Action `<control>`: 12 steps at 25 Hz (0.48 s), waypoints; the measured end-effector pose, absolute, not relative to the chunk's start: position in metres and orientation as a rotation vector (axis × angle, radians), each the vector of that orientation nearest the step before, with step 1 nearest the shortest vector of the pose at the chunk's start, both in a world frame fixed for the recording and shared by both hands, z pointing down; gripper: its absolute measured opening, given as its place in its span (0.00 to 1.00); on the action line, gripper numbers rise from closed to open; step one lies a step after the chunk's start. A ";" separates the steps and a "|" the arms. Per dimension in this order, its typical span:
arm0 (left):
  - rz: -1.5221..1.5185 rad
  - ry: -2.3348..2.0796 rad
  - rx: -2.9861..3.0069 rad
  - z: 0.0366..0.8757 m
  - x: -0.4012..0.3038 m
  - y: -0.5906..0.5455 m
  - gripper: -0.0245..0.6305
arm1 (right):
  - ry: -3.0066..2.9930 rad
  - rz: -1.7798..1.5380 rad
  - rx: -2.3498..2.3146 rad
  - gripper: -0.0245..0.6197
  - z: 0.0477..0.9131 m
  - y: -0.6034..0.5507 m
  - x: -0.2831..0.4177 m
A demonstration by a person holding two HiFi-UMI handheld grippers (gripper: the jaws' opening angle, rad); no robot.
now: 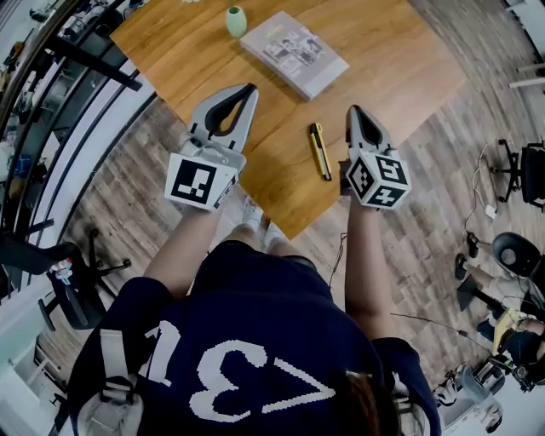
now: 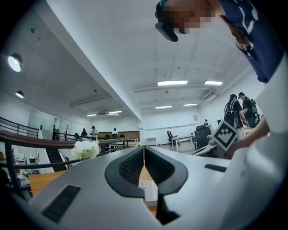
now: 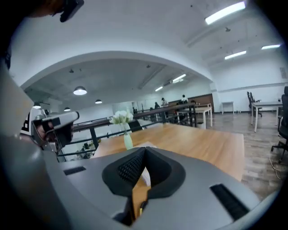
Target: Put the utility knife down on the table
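Observation:
The yellow and black utility knife [image 1: 320,151] lies flat on the wooden table [image 1: 400,60] near its front corner, between the two grippers. My right gripper [image 1: 353,111] hovers just right of the knife, jaws shut with nothing between them; its tips [image 3: 145,149] meet in the right gripper view, with a sliver of the knife [image 3: 141,207] showing below. My left gripper [image 1: 249,88] is held above the table's left edge, also shut and empty, tips [image 2: 143,148] touching in the left gripper view.
A book [image 1: 294,53] lies on the table beyond the knife, with a small green vase [image 1: 236,20] of white flowers [image 3: 120,117] to its left. Railings [image 1: 85,60] run along the left. Office chairs [image 1: 515,255] stand on the floor at right.

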State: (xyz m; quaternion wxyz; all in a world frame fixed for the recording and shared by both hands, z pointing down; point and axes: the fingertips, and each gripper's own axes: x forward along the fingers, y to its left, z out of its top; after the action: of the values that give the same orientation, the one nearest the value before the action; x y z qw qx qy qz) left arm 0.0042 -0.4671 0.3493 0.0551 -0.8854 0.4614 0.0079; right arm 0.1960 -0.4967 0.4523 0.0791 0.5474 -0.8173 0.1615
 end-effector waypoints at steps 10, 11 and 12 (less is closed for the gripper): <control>0.145 1.355 -2.588 0.281 0.013 -0.470 0.07 | -2.676 0.183 1.735 0.07 0.312 -0.481 0.202; 0.154 1.354 -2.588 0.278 0.013 -0.469 0.07 | -2.695 0.176 1.742 0.07 0.303 -0.479 0.203; 0.162 1.353 -2.589 0.275 0.013 -0.469 0.07 | -2.709 0.162 1.749 0.07 0.296 -0.476 0.204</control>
State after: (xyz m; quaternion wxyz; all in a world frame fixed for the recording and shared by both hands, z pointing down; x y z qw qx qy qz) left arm 0.0125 -0.4691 0.2754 0.1078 -0.8798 0.4596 0.0549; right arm 0.2042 -0.4765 0.2958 -0.0433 0.5412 -0.8383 0.0500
